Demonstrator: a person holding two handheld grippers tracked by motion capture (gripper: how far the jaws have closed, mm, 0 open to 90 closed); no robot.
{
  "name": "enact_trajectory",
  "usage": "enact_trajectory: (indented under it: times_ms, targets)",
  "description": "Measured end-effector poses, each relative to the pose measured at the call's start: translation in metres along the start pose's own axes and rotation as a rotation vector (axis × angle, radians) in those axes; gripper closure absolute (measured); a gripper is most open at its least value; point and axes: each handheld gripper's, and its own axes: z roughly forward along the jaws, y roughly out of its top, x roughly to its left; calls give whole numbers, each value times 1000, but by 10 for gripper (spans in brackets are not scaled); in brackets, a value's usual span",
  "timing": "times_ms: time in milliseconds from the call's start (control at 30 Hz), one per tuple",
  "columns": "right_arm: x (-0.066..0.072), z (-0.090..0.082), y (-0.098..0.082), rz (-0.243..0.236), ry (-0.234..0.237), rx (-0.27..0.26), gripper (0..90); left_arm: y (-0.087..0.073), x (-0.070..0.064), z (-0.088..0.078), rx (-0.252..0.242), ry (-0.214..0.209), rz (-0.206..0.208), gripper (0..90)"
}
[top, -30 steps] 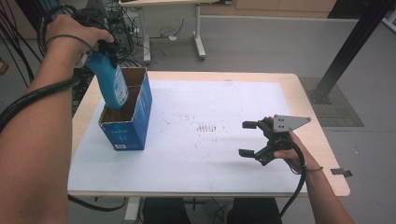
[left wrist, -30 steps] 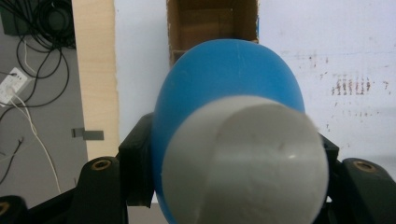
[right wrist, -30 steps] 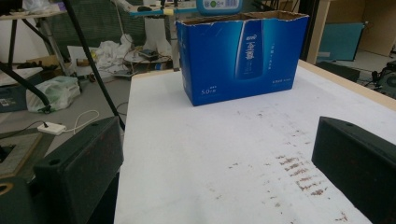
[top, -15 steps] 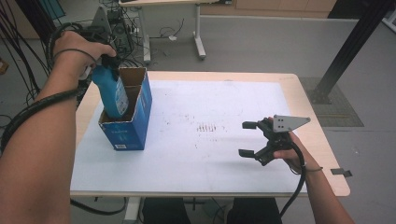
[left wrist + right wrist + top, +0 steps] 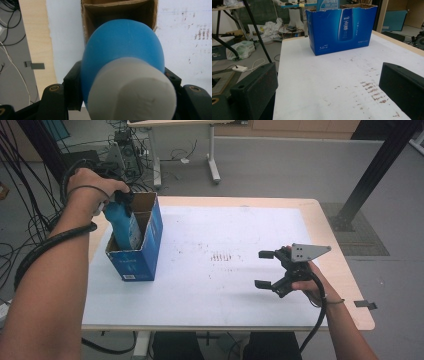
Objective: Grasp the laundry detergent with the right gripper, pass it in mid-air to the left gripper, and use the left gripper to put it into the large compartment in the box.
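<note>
Left gripper clamps blue bottle w/ white cap, upper left, half inside blue box. Right gripper jaws open, empty.

Grey floor, cable tangle left, second desk behind

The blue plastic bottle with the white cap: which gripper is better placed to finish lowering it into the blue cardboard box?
Left. The left gripper is shut on the blue plastic bottle, already partly inside the blue cardboard box. The right gripper is open, far across the table.
</note>
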Motion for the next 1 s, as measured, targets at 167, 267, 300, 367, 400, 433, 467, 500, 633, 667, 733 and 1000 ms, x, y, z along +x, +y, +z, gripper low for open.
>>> enact_trajectory:
  times_ms: [167, 267, 300, 367, 400, 433, 467, 500, 633, 667, 733, 1000]
  targets:
    - [0, -2, -1, 0, -3, -1, 21, 1, -1, 9, 10, -7, -3, 374]
    - [0, -2, -1, -1, -6, -1, 21, 2, -1, 14, 19, -6, -5, 374]
    - [0, -2, -1, -1, -7, -2, 22, 2, -1, 16, 20, -6, -6, 374]
    - [0, -2, -1, -1, -6, -3, 21, 2, 0, 19, 20, -5, -5, 374]
    - [0, -2, -1, 0, -5, -3, 22, 2, 0, 20, 25, -3, -4, 374]
    - [0, -2, -1, 1, -5, -4, 21, 2, -1, 22, 29, -3, -3, 374]
    - [0, -2, -2, 0, -3, -3, 22, 2, -1, 24, 31, -1, -3, 374]
    - [0, -2, -2, 1, -3, -3, 22, 2, -1, 25, 31, 0, -5, 374]
    - [1, -1, -3, 2, -4, -1, 21, 2, 0, 32, 40, 1, -8, 374]
    - [1, -1, -3, 2, -3, 0, 21, 2, 0, 34, 40, 1, -7, 374]
    - [1, 0, -3, 1, -2, 1, 22, 1, -1, 38, 42, -1, -8, 374]
    - [1, 0, -2, -2, -3, 0, 21, 1, -1, 51, 61, 1, -3, 374]
